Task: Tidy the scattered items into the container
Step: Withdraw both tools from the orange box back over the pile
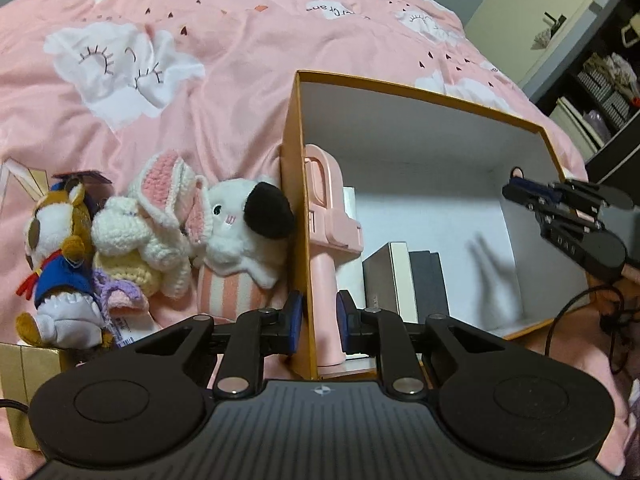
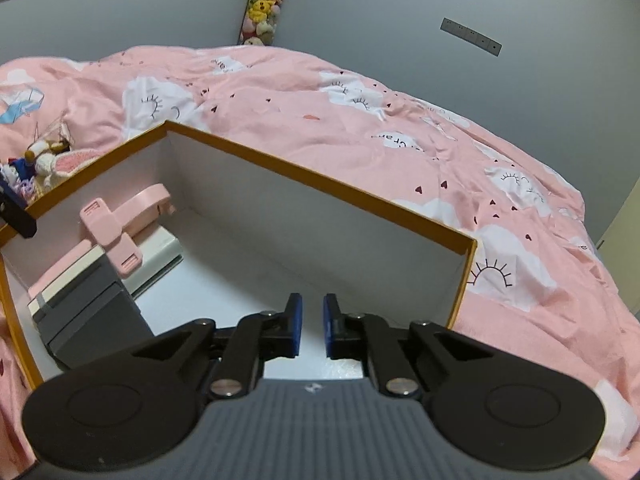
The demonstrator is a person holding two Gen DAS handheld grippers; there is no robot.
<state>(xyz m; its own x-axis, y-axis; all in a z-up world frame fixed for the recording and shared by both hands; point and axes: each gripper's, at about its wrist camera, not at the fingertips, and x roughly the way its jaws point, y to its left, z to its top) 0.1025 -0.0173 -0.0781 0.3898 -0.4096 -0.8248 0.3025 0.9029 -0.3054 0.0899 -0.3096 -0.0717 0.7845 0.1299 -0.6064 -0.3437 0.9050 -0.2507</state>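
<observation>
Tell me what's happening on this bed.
A person with two handheld grippers is tidying things into an orange box on the pink duvet. The left gripper grips the box's side wall; the right gripper hangs shut and empty over its inside. A pink phone holder and small boxes are in; three plush toys lie outside.
</observation>
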